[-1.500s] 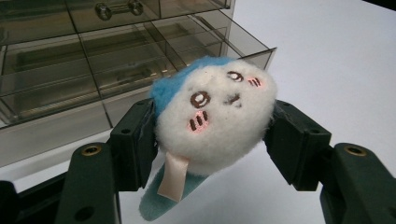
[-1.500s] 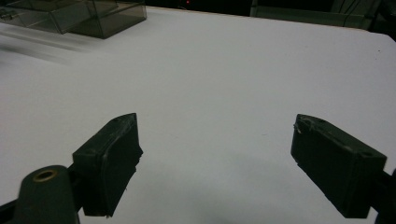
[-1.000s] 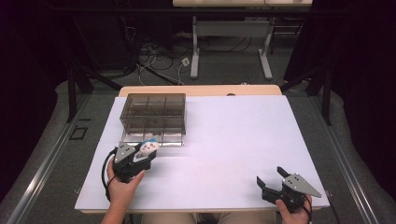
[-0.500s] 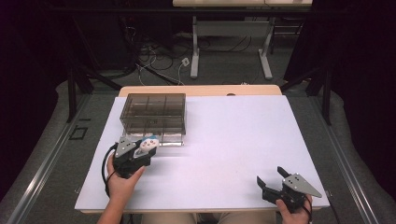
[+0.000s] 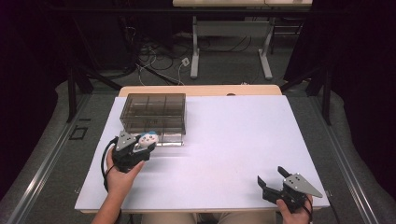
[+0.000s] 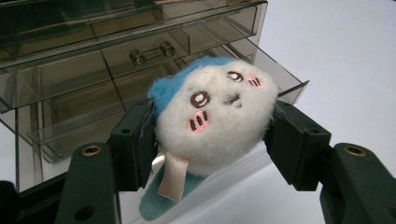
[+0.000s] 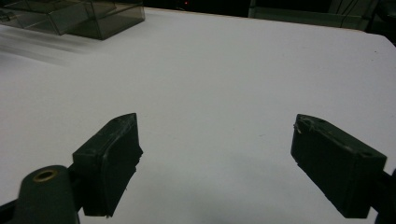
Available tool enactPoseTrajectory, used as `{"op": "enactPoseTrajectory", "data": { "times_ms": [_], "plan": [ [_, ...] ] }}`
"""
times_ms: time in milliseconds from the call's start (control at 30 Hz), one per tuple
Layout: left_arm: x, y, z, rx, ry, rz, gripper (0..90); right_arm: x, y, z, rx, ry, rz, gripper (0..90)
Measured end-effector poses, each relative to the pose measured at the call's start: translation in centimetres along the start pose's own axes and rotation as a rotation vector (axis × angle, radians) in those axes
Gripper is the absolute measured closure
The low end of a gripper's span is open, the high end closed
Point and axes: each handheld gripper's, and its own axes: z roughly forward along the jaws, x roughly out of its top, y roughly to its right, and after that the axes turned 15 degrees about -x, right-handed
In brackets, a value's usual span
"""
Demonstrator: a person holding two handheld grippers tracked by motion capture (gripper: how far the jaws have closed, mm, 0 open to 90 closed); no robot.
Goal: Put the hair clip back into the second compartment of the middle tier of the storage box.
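The left tongs [image 6: 210,140] grip a small plush toy [image 6: 215,121]. It is white with a blue top and a little face, and the two black jaws press into its soft sides. In the high view, the toy [image 5: 148,138] sits in the left tongs [image 5: 140,148] right at the front of a smoky clear drawer box [image 5: 154,112]. The box stands on the white surface [image 5: 233,140], toward its far left side.

One low drawer [image 6: 154,116] is pulled out, and the toy hangs just in front of it and a bit above its open tray. So the step in hand looks like putting the toy into the drawer. The next move probably calls for a small push forward and down, then letting the jaws go slack so the toy drops inside. The toy is fat, so it may catch on the drawer's edge.

The right tongs [image 5: 273,179] rest well apart, near the right corner of the surface. Their jaws stand wide and hold nothing [image 7: 215,154]
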Motion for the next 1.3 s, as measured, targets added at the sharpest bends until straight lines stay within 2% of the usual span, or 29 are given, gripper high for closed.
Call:
{"op": "enactPoseTrajectory", "data": {
  "times_ms": [200, 700, 1200, 1300],
  "plan": [
    [0.7, -0.3, 0.3, 0.006, -0.012, 0.015, 37.2, 0.1, 0.4, -0.1, -0.005, -0.008, 0.006, 14.9],
    [2.0, -1.1, 0.6, 0.023, -0.032, 0.035, 37.4, 0.1, 0.1, 0.1, 0.013, -0.003, 0.002, 14.9],
    [2.7, -2.0, 1.5, 0.019, -0.062, 0.024, 37.4, 0.1, 0.4, 0.1, 0.007, 0.003, 0.026, 14.9],
    [2.9, -2.1, 1.7, 0.018, -0.066, 0.024, 37.4, 0.1, 0.4, 0.1, 0.002, 0.005, 0.019, 14.9]
  ]
}}
